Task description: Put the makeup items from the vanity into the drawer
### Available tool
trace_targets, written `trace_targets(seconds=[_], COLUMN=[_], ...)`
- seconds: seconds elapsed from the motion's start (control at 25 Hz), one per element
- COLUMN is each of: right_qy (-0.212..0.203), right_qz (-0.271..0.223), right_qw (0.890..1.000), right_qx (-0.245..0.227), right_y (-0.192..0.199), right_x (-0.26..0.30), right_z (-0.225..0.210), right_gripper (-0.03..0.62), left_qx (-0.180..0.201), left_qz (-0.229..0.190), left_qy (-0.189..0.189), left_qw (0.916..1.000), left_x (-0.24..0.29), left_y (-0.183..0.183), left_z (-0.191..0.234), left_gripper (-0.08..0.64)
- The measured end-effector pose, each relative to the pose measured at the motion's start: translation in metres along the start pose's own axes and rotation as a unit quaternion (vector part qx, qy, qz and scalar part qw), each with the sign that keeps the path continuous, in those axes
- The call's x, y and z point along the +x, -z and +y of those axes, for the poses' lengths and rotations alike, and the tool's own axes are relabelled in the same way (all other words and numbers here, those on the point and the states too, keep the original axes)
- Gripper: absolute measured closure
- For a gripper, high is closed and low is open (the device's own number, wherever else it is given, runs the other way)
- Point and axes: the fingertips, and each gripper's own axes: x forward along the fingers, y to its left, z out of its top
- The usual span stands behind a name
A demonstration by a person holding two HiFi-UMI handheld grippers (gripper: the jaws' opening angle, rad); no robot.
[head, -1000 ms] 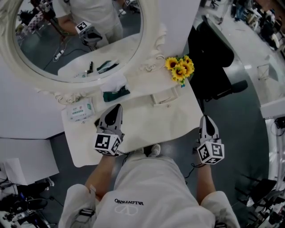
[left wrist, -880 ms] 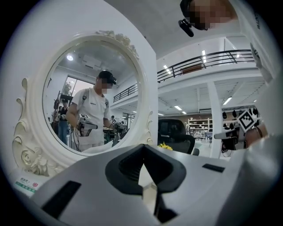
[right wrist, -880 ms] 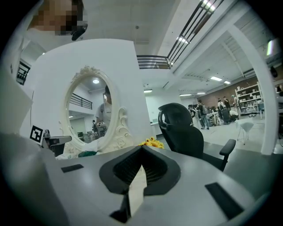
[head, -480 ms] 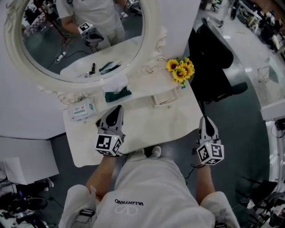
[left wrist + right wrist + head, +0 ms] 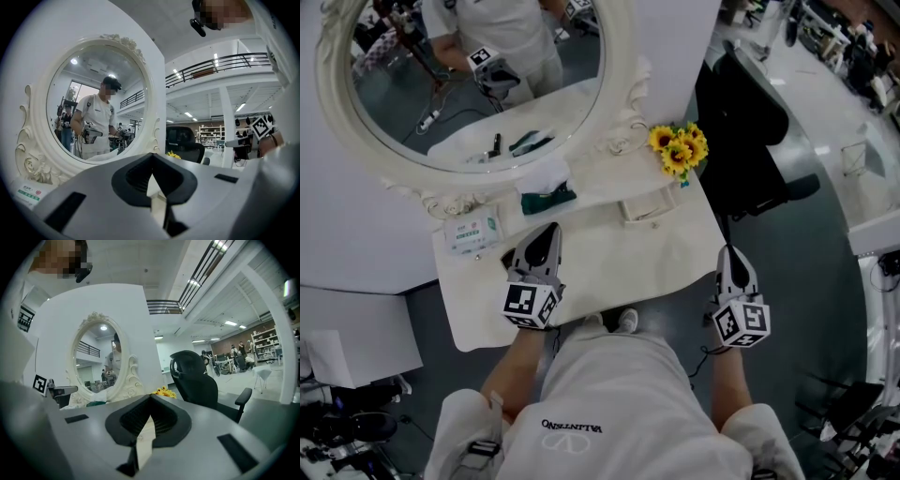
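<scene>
A white vanity table (image 5: 609, 267) stands under an oval mirror (image 5: 478, 75). On it by the mirror's foot lie a dark green item (image 5: 546, 199) and a white packet with green print (image 5: 472, 232), which also shows in the left gripper view as the packet (image 5: 29, 194). A small drawer (image 5: 639, 203) sits at the back right of the top. My left gripper (image 5: 548, 229) (image 5: 151, 155) hovers over the table just in front of the green item, shut and holding nothing. My right gripper (image 5: 732, 250) (image 5: 150, 397) hangs off the table's right edge, shut and holding nothing.
Sunflowers (image 5: 679, 146) (image 5: 164, 391) stand at the table's back right corner. A black office chair (image 5: 750, 122) (image 5: 194, 376) is close on the right. A white crumpled cloth (image 5: 542, 175) lies behind the green item. A white wall backs the mirror.
</scene>
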Motion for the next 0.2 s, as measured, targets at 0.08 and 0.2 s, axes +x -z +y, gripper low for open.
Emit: trace_targets(seconds=[0.08, 0.2], right_qy=[-0.003, -0.005], right_qz=[0.001, 0.001], right_qw=[1.000, 1.000], right_qx=[0.002, 0.006], right_y=[0.0009, 0.0019], right_x=[0.0005, -0.0001], right_z=[0.0012, 0.0029], right_gripper=[0.583, 0.582], left_qx=[0.001, 0.001], left_qz=[0.001, 0.003], left_qy=[0.001, 0.003], left_qw=[1.0000, 1.0000], left_x=[-0.0004, -0.0013], left_y=[0.0009, 0.0026], left_z=[-0.0013, -0.0035], left_gripper=[0.557, 0.557])
